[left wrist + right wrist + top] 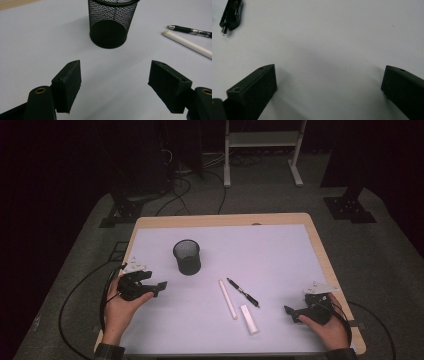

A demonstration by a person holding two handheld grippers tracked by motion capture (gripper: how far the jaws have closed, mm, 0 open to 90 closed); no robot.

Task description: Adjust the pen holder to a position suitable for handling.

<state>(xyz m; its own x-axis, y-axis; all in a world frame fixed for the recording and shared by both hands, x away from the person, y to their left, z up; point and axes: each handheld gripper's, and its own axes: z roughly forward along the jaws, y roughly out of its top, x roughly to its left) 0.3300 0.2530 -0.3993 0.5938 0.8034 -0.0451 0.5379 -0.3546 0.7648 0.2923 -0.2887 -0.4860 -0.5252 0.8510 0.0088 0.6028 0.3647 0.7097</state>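
**Both tongs gaping and empty, pen cup and pens on the worktop between them**

The left tongs (161, 286) sit at the left side of the worktop (280, 245), held in the person's left hand (120, 307). Their jaws stand wide apart with nothing between them, hovering just over the pale sheet that covers the worktop. In the left gripper view the black mesh pen cup (111, 23) stands upright straight ahead of the jaws, near but apart from them; in the high view it stands just beyond and to the right of the left tongs.

The right tongs (290, 312) rest at the right front of the worktop in the right hand (330, 330). Their jaws are also spread wide and hold nothing; the right gripper view shows bare sheet between them.

3 writing things lie between the 2 tongs, right of the cup. A black pen (243, 292) lies slanted, its tip toward the cup. Just beside it on the left lies a long white stick-like pen (228, 299), nearly parallel. A shorter white piece (249, 319), which may be a cap or marker, lies nearer the front edge, just beside the long one's near end. The black pen's end (230, 15) shows at the upper left of the right gripper view, well apart from those jaws.
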